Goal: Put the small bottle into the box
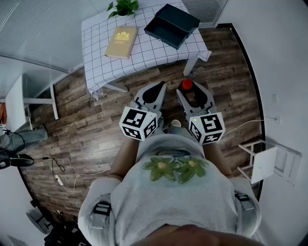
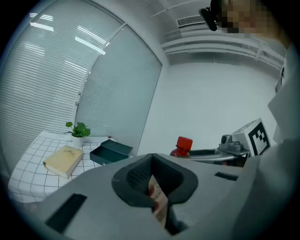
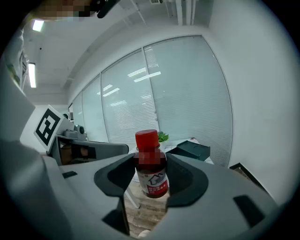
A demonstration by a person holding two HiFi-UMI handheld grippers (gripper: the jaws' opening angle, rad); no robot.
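Note:
A small dark bottle [image 3: 152,174] with a red cap and a red-and-white label stands upright between the jaws of my right gripper [image 3: 152,185], which is shut on it. From the head view its red cap [image 1: 186,85] shows at the tips of the right gripper [image 1: 193,93], over the wooden floor short of the table. The box [image 1: 172,25] is dark green, open-topped, and sits on the far right of the table. My left gripper [image 1: 153,95] is beside the right one, shut and holding nothing. The left gripper view shows the bottle [image 2: 183,145] and the box [image 2: 110,152] beyond its jaws [image 2: 152,176].
The table [image 1: 159,50] has a white checked cloth and stands ahead of me. A tan book [image 1: 121,42] lies left of the box, with a potted plant [image 1: 124,6] at the far edge. A white chair [image 1: 267,163] is at my right, a cable [image 1: 57,178] at my left.

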